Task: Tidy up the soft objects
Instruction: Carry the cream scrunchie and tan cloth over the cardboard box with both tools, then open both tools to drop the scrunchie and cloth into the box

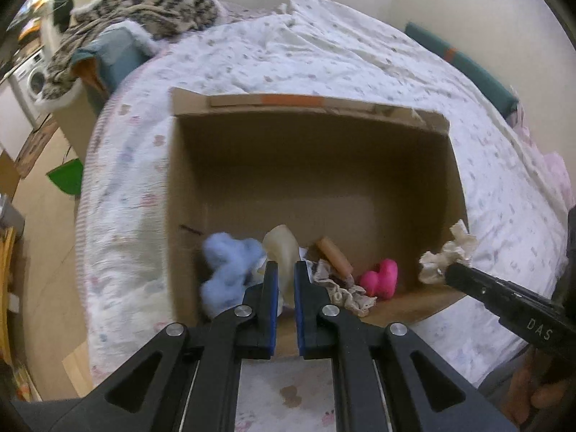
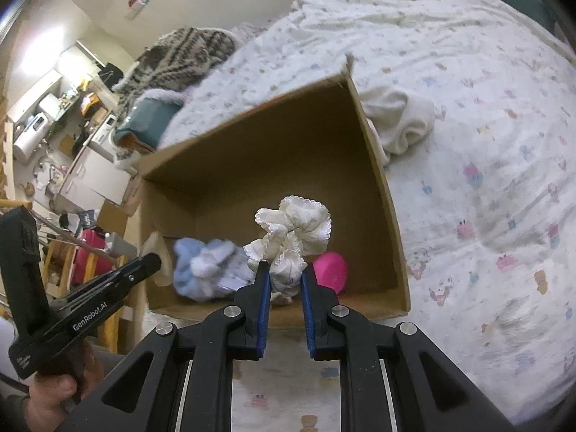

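Right hand-held gripper (image 2: pixel 284 270) pinching white lace scrunchie (image 2: pixel 293 232) over cardboard box (image 2: pixel 388 194) on bed (image 2: pixel 486 144); left hand-held gripper (image 1: pixel 286 270) pressed together, empty.

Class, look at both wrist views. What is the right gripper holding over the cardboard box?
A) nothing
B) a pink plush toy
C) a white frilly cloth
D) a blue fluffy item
C: the right gripper has its jaws closed on the white frilly cloth, held above the cardboard box.
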Demonstrator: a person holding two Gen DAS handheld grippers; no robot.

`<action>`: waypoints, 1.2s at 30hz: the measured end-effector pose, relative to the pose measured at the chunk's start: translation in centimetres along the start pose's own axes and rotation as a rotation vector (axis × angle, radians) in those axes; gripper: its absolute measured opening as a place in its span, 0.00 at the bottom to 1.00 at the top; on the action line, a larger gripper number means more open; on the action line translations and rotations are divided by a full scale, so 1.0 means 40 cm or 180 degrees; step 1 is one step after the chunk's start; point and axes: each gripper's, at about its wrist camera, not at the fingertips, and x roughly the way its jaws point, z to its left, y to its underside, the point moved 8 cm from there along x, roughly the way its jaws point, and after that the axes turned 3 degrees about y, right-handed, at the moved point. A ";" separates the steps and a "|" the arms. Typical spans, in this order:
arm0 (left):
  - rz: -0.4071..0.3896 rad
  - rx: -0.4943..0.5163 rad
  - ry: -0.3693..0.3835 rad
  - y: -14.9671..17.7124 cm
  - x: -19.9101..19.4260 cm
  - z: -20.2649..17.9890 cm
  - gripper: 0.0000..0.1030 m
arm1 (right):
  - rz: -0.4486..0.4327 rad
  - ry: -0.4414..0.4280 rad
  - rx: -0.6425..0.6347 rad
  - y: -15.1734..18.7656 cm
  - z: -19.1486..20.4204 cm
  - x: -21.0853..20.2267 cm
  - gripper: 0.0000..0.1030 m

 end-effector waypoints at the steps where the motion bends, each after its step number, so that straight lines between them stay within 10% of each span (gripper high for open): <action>1: 0.0008 0.0040 -0.0006 0.002 0.011 -0.009 0.07 | 0.0021 0.0008 0.0020 0.006 -0.006 0.005 0.17; 16: 0.0022 0.0230 0.0152 0.012 0.068 -0.078 0.12 | 0.0169 0.0068 0.0043 0.016 -0.016 0.044 0.18; 36: -0.0121 0.0075 -0.0014 0.005 0.025 -0.044 0.50 | 0.0118 0.0127 0.0078 0.008 -0.014 0.049 0.29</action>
